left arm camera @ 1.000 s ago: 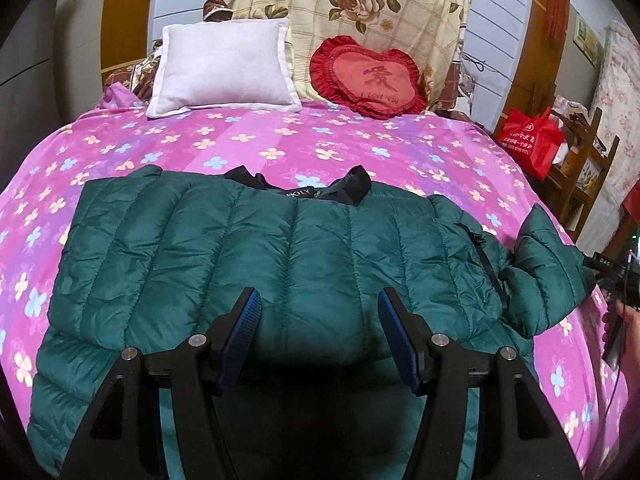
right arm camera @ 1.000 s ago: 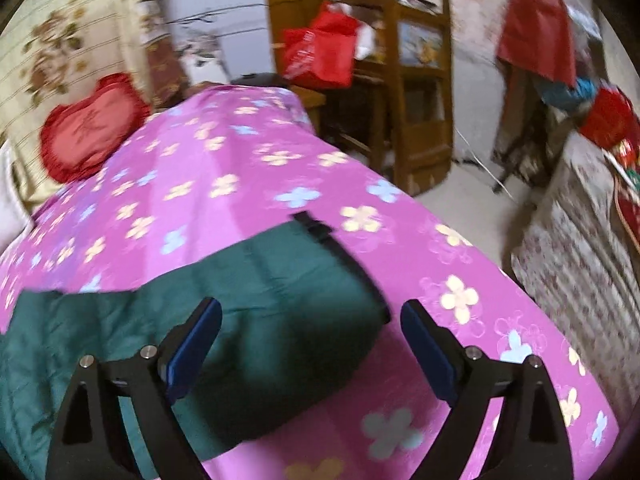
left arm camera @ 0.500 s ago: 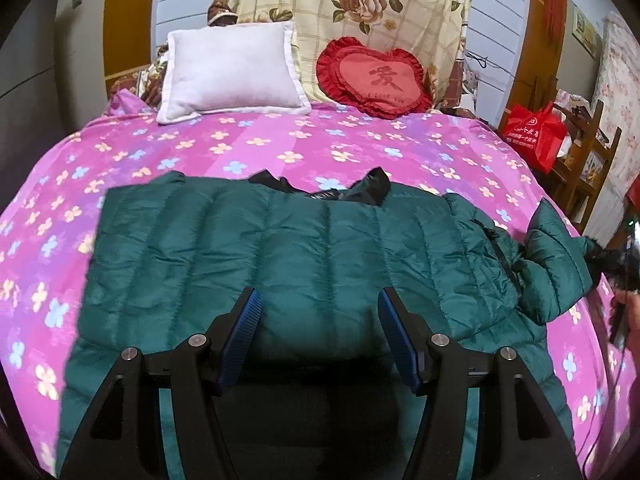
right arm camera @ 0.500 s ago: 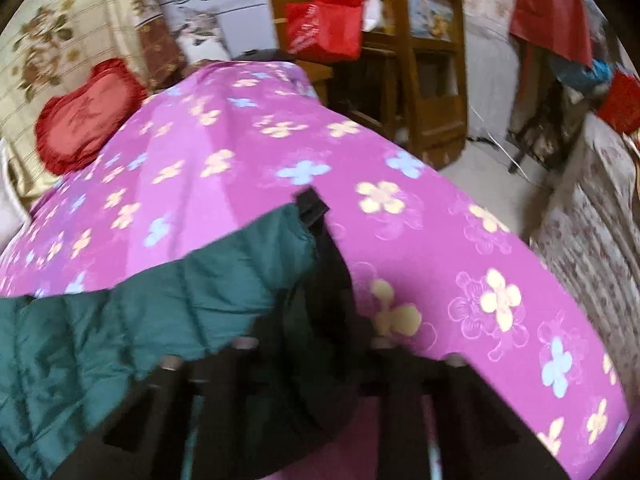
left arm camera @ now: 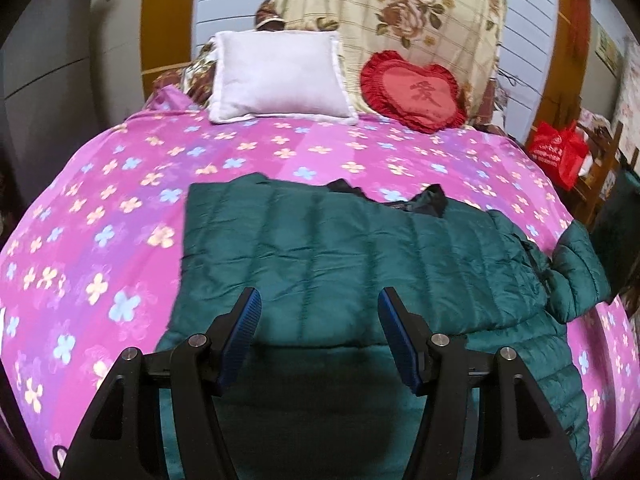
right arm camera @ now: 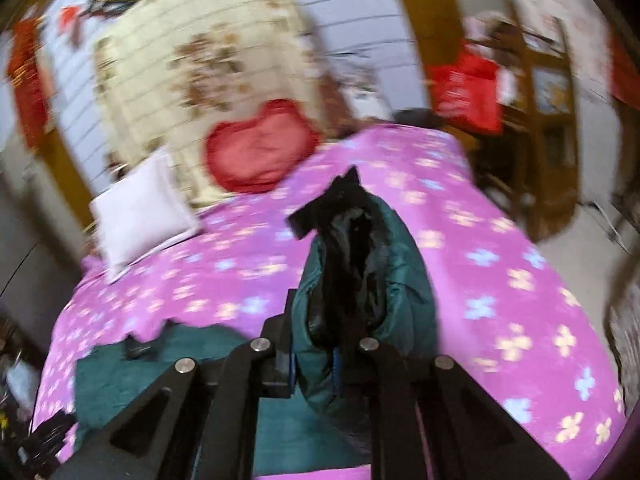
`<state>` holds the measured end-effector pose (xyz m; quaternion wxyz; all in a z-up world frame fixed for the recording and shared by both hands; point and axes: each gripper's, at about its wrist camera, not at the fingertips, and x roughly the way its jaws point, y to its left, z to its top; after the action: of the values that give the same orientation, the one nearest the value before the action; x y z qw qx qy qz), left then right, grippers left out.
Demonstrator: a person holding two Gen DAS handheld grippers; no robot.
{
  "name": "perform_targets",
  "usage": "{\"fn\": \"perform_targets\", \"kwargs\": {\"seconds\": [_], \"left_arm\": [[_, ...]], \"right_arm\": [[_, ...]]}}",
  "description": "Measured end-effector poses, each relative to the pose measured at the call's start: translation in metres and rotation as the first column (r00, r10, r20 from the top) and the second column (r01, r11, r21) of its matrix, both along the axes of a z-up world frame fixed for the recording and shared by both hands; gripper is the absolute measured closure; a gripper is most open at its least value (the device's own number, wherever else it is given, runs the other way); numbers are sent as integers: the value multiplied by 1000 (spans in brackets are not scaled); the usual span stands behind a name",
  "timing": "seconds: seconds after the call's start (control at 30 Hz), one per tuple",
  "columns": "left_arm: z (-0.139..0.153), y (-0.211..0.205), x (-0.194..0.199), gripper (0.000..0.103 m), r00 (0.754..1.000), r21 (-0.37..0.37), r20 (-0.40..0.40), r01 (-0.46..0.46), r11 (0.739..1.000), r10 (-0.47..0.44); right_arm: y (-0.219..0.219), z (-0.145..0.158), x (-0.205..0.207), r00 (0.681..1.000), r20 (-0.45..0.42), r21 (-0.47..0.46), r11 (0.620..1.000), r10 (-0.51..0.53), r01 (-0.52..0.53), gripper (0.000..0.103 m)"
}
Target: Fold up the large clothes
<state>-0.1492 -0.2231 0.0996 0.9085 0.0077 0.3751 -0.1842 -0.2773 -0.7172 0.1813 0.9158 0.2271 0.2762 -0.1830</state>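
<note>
A dark green quilted puffer jacket [left arm camera: 360, 256] lies flat on the pink flowered bed [left arm camera: 120, 184], collar toward the pillows. My left gripper [left arm camera: 320, 332] is open and empty, hovering over the jacket's lower part. The jacket's right sleeve [left arm camera: 580, 272] is raised at the right edge. In the blurred right wrist view my right gripper [right arm camera: 314, 360] is shut on that sleeve [right arm camera: 360, 272], near its black cuff [right arm camera: 340, 196], holding it up above the bed. The jacket body [right arm camera: 168, 360] lies lower left there.
A white pillow [left arm camera: 280, 76] and a red heart cushion [left arm camera: 416, 96] lie at the head of the bed against a flowered blanket [left arm camera: 400, 12]. A red bag [left arm camera: 556, 156] and wooden shelving [right arm camera: 544, 120] stand beside the bed's right side.
My right gripper closed on the sleeve end and lifted it, swinging toward the head of the bed. My left gripper shifted left over the jacket and stayed open.
</note>
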Motion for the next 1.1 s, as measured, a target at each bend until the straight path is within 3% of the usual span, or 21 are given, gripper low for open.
{"fn": "perform_targets", "kwargs": {"seconds": [0.13, 0.27, 0.53, 0.73, 0.8, 0.9, 1.03, 1.1], "left_arm": [[-2, 19, 7, 61, 1000, -36, -13, -27, 999, 26], [-2, 35, 18, 61, 998, -71, -36, -57, 996, 55], [-10, 59, 34, 61, 991, -110, -89, -107, 988, 97], [-19, 65, 44, 61, 987, -183, -140, -102, 978, 76], [-20, 65, 45, 61, 986, -223, -158, -87, 971, 52], [-19, 62, 46, 52, 986, -297, -167, -61, 953, 11], [-18, 52, 49, 41, 982, -384, -187, -56, 922, -18], [-18, 38, 51, 41, 981, -375, -192, -43, 926, -32]], "right_arm": [[70, 17, 43, 986, -2, 6, 986, 165, -165, 91], [142, 6, 92, 947, -22, 55, 946, 320, -318, 91], [277, -64, 180, 847, -58, 202, 837, 529, -509, 91], [341, -117, 211, 787, -75, 311, 764, 613, -565, 90], [345, -133, 216, 773, -78, 382, 735, 629, -560, 85], [339, -127, 210, 756, -13, 448, 680, 654, -580, 66], [313, -82, 174, 777, 47, 355, 716, 628, -600, 41], [291, -61, 152, 800, 54, 307, 752, 598, -583, 31]]}}
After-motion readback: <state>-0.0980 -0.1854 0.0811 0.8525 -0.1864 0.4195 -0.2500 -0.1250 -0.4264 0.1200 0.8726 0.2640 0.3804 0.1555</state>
